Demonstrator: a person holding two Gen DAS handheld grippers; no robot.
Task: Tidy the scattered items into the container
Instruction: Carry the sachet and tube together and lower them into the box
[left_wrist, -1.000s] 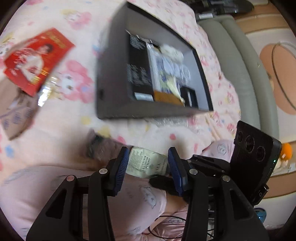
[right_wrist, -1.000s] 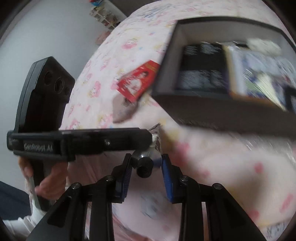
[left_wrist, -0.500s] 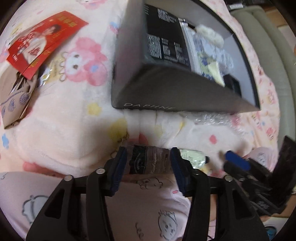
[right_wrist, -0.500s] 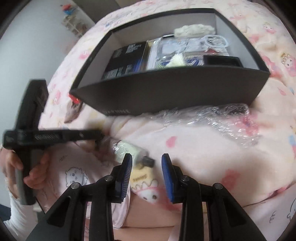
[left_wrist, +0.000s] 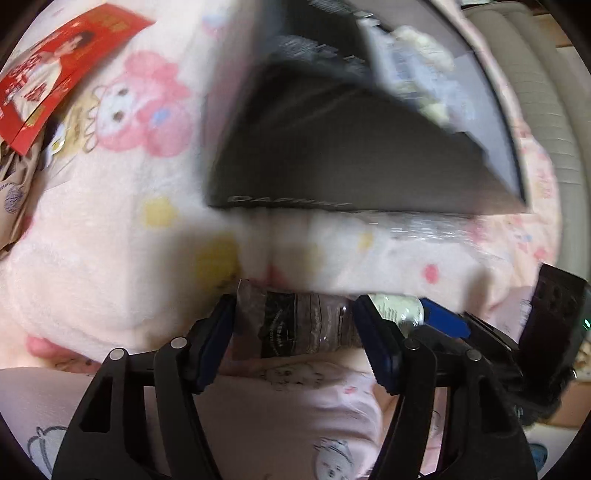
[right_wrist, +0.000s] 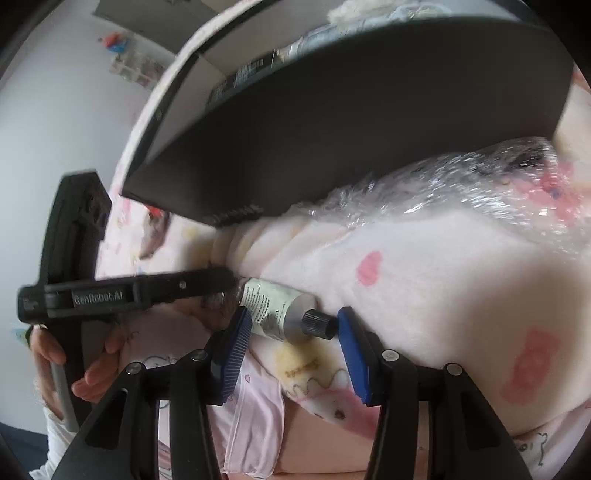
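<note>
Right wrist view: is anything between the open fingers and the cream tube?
Nothing visible blocks it. The right gripper is open with the cream tube lying between its fingers on the pink blanket. The left gripper works just beside the tube's far end.

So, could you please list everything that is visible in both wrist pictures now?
box: one, dark grey, on the blanket, items inside
blanket: one, pink with cartoon prints, under everything
sachet: one, brownish, between the left tool's fingers
tube: one, white with black cap, between the right tool's fingers
red packet: one, far left
plastic wrap: one, clear, in front of the box
left tool: open around the sachet
right tool: open around the tube
</note>
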